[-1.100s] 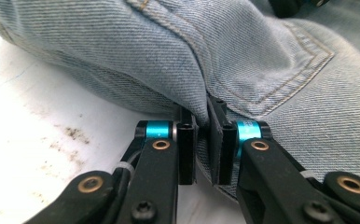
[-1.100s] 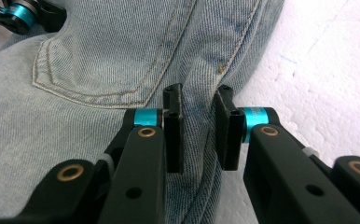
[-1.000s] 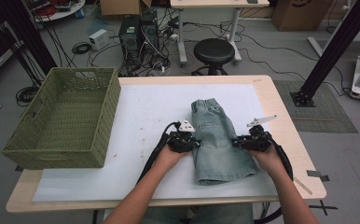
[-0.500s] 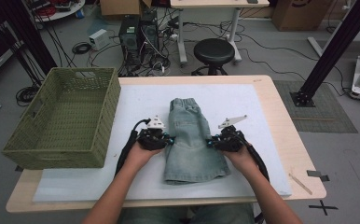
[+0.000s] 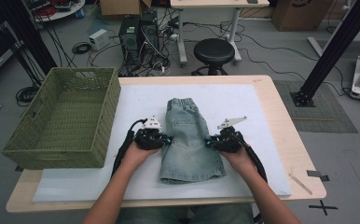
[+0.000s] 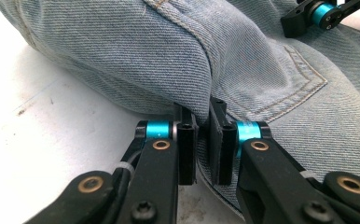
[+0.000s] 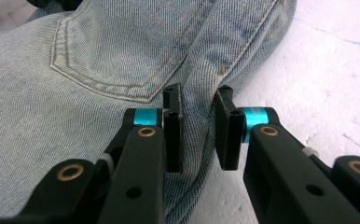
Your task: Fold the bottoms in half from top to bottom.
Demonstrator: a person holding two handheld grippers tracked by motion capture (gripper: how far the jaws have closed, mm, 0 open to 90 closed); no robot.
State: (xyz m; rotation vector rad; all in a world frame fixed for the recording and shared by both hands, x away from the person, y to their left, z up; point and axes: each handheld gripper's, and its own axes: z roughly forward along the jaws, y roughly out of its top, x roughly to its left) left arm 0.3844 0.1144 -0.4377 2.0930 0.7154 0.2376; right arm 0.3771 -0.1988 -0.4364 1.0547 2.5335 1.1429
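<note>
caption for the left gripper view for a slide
Left gripper pinching a raised fold of the denim shorts on the white mat, right gripper at the far edge.

No readable text or labels.

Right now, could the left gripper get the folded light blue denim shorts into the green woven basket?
Probably yes. The left gripper is shut on the folded light blue denim shorts, and the green woven basket stands open-topped just beside it; the right gripper also pinches the shorts.
</note>
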